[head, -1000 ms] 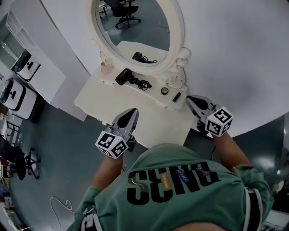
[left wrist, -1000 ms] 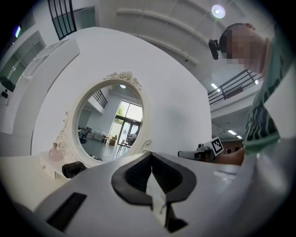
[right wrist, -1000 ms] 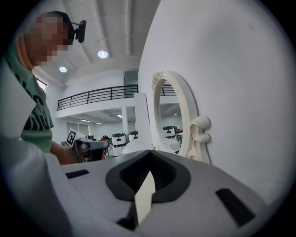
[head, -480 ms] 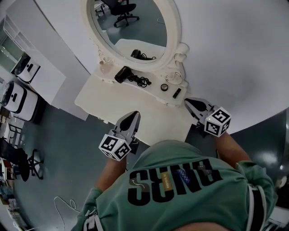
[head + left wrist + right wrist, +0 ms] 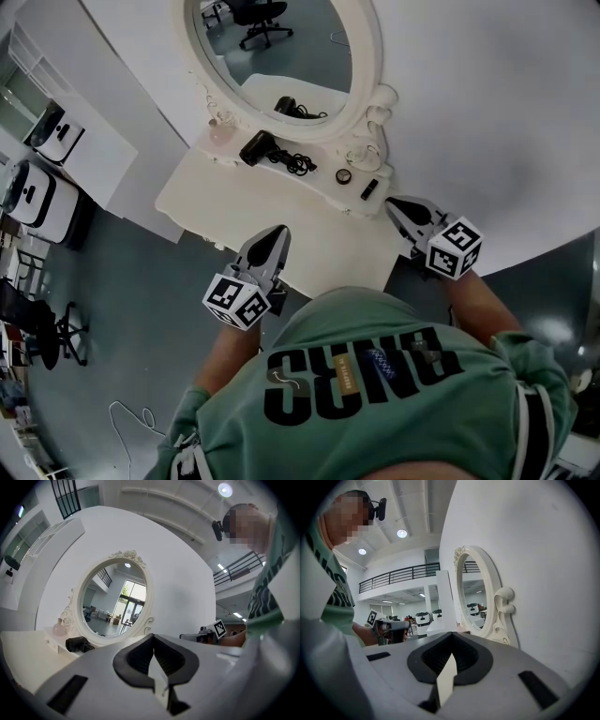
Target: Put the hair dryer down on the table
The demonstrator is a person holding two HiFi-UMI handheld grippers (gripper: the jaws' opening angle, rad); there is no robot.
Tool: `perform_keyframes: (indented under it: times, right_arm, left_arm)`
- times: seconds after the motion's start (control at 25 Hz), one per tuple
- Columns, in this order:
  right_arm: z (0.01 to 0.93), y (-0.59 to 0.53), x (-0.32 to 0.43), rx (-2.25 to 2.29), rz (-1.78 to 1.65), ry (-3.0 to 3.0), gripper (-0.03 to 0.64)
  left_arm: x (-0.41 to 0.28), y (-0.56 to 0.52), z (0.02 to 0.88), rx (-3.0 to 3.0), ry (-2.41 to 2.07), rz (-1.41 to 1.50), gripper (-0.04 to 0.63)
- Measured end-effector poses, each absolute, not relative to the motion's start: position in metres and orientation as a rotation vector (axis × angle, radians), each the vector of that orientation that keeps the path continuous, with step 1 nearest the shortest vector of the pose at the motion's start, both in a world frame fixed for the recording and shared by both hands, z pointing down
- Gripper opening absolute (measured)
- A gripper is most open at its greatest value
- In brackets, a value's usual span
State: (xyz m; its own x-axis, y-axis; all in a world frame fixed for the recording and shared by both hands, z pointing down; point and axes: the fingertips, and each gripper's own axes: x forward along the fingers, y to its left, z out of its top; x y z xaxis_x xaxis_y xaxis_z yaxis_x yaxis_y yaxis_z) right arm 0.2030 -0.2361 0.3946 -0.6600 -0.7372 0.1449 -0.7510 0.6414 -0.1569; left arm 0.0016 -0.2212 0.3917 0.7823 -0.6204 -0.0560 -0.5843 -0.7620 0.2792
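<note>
Left gripper [image 5: 273, 236] points toward 1 o'clock, jaws together, empty. Right gripper [image 5: 397, 204] points toward 10 o'clock, jaws pressed together too.

I see a black hair dryer [image 5: 255, 147] with a black cord [image 5: 296, 166]. The table [image 5: 225, 202] is cream-white, and the mirror frame [image 5: 373, 66] is the same cream. The wall [image 5: 487, 112] reads plain pale grey and the floor [image 5: 141, 309] dark blue-grey. The left gripper [image 5: 278, 231] and right gripper [image 5: 393, 202] are light grey with black jaw linings. Their marker cubes [image 5: 234, 300] are white with black square patterns. The person's shirt [image 5: 375, 412] is green with black lettering.
</note>
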Motion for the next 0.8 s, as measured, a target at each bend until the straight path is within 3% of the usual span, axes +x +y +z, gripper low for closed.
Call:
perform_keyframes:
  times: [0.8]
  right_arm:
    - [0.3951,-0.2324,0.1952,1.217,0.257,-2.783,-0.006]
  left_arm:
    - [0.0005,-0.2195,0.3922,2.725,-0.936,-0.213,0.011]
